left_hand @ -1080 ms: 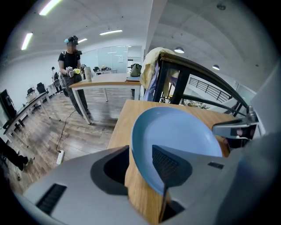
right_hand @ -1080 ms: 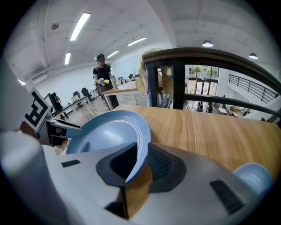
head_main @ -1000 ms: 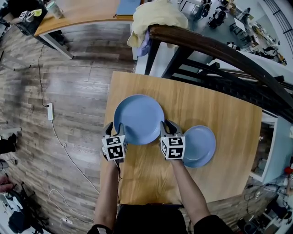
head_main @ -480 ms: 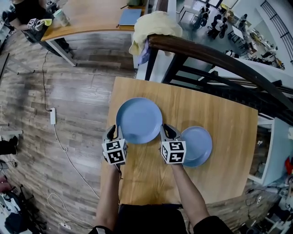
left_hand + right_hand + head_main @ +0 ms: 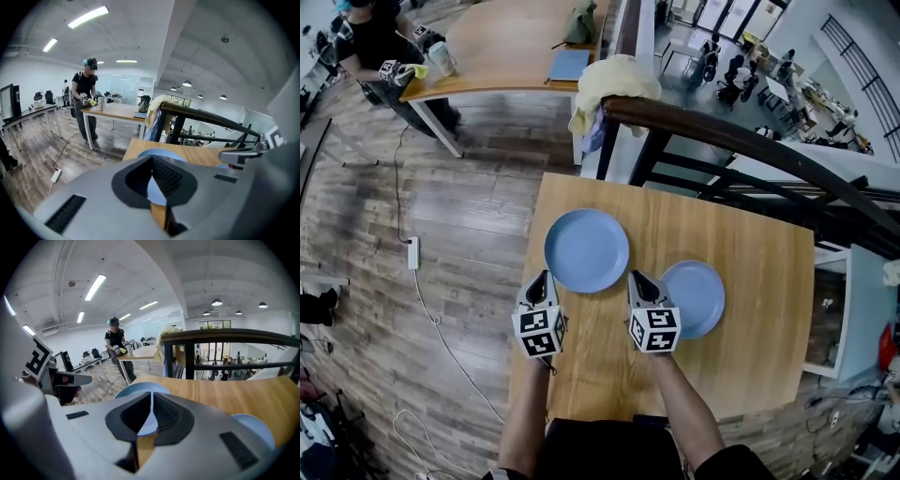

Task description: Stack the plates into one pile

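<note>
Large plate [image 5: 586, 250], small plate [image 5: 698, 298]: side by side on tabletop [image 5: 750, 253], unstacked. Left claw [image 5: 541, 278] together, empty; right claw [image 5: 637, 277] just closing, nothing between; both flanking large plate's near rim, probably regripping.

I see grey-brown plank floor [image 5: 469, 216] left of the left gripper [image 5: 540, 279], a white power strip [image 5: 413, 253] lying on it. Beyond the gripper, a dark curved railing [image 5: 741, 141] crosses behind the wooden table [image 5: 750, 309]; farther off, a long desk [image 5: 502, 47] stands under ceiling strip lights [image 5: 87, 16].
</note>
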Demonstrator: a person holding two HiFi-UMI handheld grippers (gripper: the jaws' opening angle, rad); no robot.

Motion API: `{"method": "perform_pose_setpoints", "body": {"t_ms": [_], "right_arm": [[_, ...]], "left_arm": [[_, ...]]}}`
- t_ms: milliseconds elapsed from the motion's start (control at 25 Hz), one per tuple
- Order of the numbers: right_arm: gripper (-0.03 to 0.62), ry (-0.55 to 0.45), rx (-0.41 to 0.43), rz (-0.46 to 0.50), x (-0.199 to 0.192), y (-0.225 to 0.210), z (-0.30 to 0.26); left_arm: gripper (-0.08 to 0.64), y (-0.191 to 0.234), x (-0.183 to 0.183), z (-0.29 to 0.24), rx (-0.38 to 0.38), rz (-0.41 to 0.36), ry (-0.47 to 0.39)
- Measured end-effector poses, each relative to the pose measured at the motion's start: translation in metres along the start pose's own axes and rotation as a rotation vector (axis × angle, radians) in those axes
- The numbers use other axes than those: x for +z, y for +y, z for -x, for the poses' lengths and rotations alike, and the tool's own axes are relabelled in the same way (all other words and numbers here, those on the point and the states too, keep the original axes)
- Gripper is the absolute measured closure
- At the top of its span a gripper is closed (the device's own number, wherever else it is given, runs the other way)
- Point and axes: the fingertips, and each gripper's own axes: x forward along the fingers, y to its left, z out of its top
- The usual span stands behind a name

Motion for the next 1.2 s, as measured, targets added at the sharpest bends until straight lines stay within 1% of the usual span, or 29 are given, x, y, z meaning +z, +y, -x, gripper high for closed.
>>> {"method": "perform_pose_setpoints", "body": {"t_ms": [160,320,480,760,880,1040,1200], "right_arm": [[0.554,-0.065,-0.011,0.007,0.012,0.012,0.033],[0.554,-0.106,-0.021,0.012,0.017,0.021,0.068],[0.555,-0.129,-0.042,0.002,0.011,0.025,0.102],[0.555,-0.174,-0.129,-0.008,-0.006,0.009,0.162],[0.555,-0.193,-0.164,-0.027,-0.012,-0.005,0.186],[0.555,-0.202,-0.187,-0.049,-0.02,-0.026,0.21],[0.555,-0.194,-0.188,-0.07,-0.03,-0.049,0.221]], "left_arm": [[0.537,-0.019,0.012,0.032,-0.044,-0.015,-0.055],[0.537,-0.047,0.016,0.061,-0.111,-0.033,-0.092],[0.537,-0.079,0.004,0.085,-0.19,-0.071,-0.086],[0.537,-0.13,-0.02,0.11,-0.298,-0.097,-0.091],[0.537,-0.147,-0.021,0.119,-0.322,-0.102,-0.11],[0.537,-0.168,-0.022,0.126,-0.341,-0.116,-0.115],[0.537,-0.184,-0.031,0.121,-0.329,-0.137,-0.103]]}}
